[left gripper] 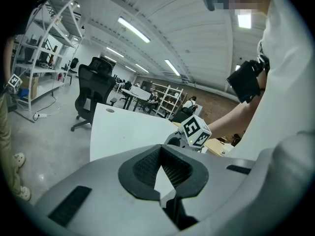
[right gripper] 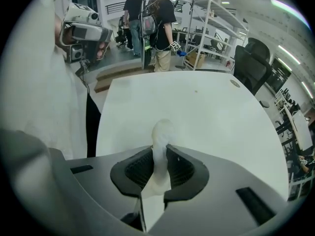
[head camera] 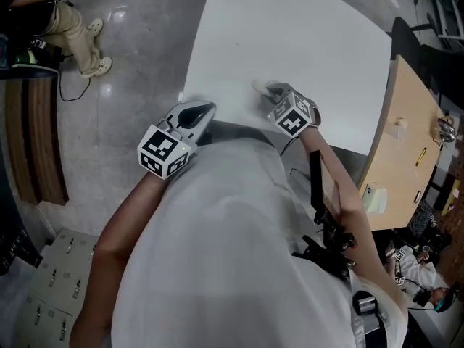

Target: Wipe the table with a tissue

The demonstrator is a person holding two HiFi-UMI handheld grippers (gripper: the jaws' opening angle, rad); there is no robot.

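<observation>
The white table [head camera: 290,35] stretches away in front of me. My right gripper [head camera: 270,90] points steeply down near the table's near edge, shut on a crumpled white tissue [head camera: 259,85]. In the right gripper view the tissue [right gripper: 162,132] is pinched between the dark pads and sticks out past the tips of that gripper [right gripper: 161,145] over the table [right gripper: 197,107]. My left gripper [head camera: 209,109] hovers at the table's near left corner, apart from the tissue. In its own view the left gripper [left gripper: 160,149] has its fingertips together with nothing between them, and the right gripper's marker cube [left gripper: 195,131] shows beyond.
A wooden desk [head camera: 406,136] stands right of the table. A black office chair [left gripper: 96,90] is at the table's far end. People [right gripper: 160,28] stand by a shelving rack [right gripper: 216,38]. A person's feet [head camera: 90,46] and wooden steps [head camera: 40,143] are at the left.
</observation>
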